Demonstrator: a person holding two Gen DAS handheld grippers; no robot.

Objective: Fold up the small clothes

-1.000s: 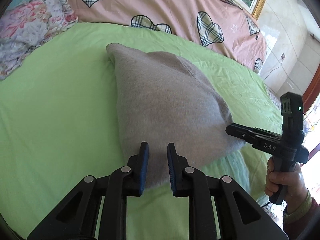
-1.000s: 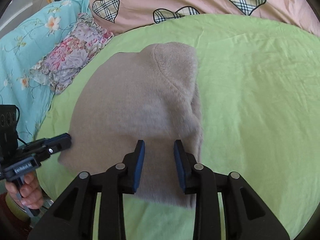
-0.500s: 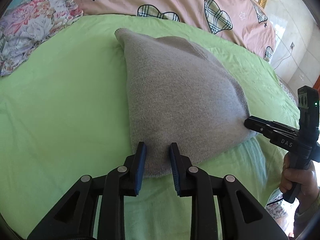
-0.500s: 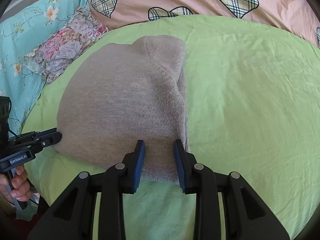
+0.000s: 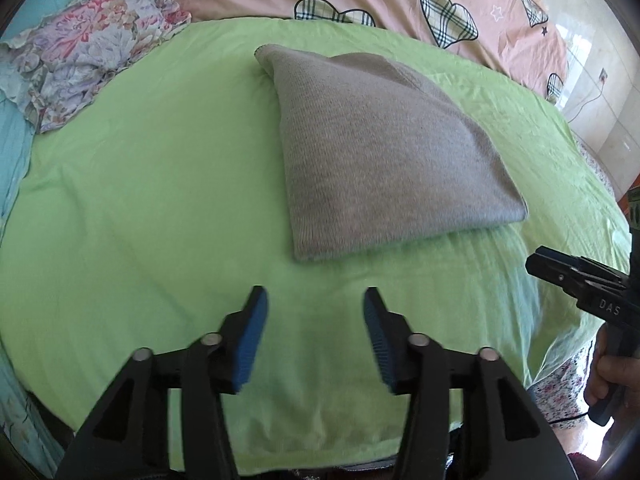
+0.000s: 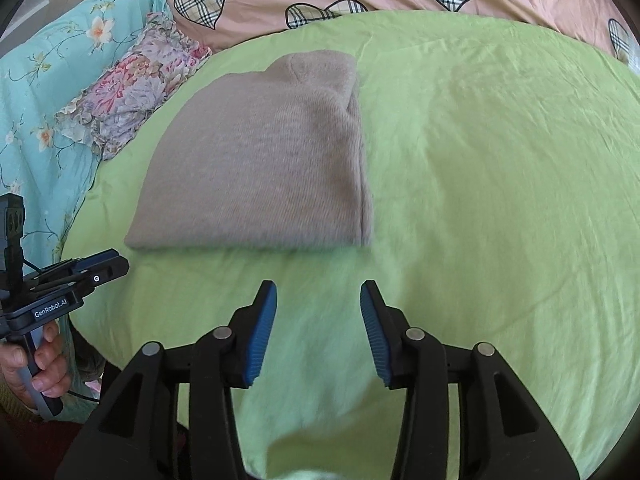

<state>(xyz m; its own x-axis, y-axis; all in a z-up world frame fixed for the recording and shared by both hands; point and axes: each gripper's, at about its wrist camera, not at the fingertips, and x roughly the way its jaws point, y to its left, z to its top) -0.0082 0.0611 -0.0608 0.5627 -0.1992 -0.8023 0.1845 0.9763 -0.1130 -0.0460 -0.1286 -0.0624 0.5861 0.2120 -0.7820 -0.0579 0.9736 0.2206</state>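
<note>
Grey sweater (image 5: 384,152) lies folded on the green bed sheet (image 5: 140,200), just let go as both tongs, left (image 5: 316,336) and right (image 6: 318,330), draw back, jaws opening and empty, so this fold looks finished.

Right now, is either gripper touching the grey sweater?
No: left gripper and right gripper, jaws opening, hang empty short of the folded grey sweater.
</note>
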